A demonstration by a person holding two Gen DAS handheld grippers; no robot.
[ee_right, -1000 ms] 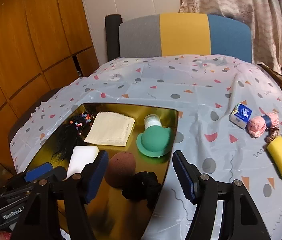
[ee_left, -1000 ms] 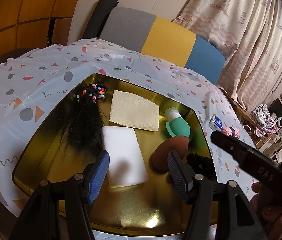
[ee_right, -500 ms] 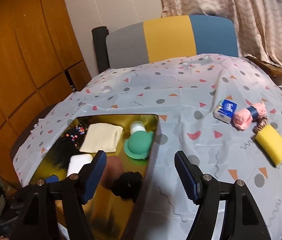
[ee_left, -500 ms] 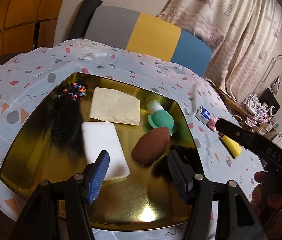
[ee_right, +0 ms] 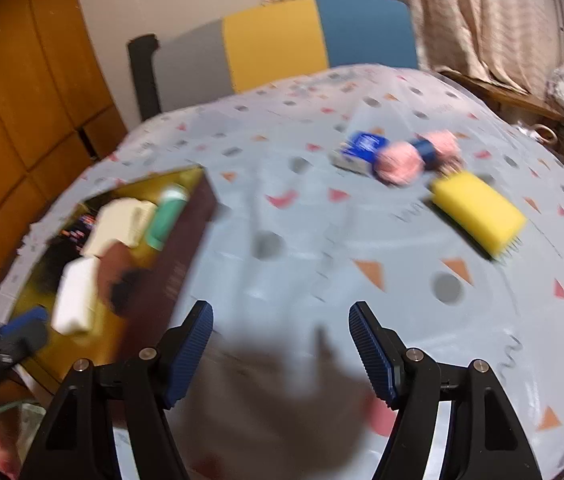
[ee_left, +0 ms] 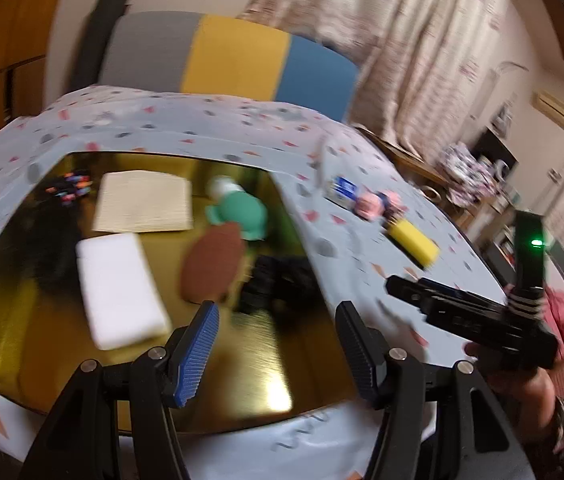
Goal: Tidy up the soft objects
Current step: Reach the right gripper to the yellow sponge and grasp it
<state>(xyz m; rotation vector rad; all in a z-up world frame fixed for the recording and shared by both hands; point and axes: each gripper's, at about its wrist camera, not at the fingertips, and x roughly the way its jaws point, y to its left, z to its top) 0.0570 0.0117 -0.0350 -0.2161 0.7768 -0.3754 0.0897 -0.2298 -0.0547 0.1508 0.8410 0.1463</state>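
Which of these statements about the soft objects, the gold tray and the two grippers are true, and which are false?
1. The rectangular yellow sponge lies inside the shiny gold tray. False: it lies on the patterned light tablecloth, outside the tray.
2. The white rectangular foam block lies in the tray. True.
3. The right gripper holds the pink yarn ball. False: its jaws are open and empty; the yarn lies on the tablecloth.
4. The left gripper is open, holding nothing. True.
5. The small blue and white packet lies beside the pink yarn ball. True.
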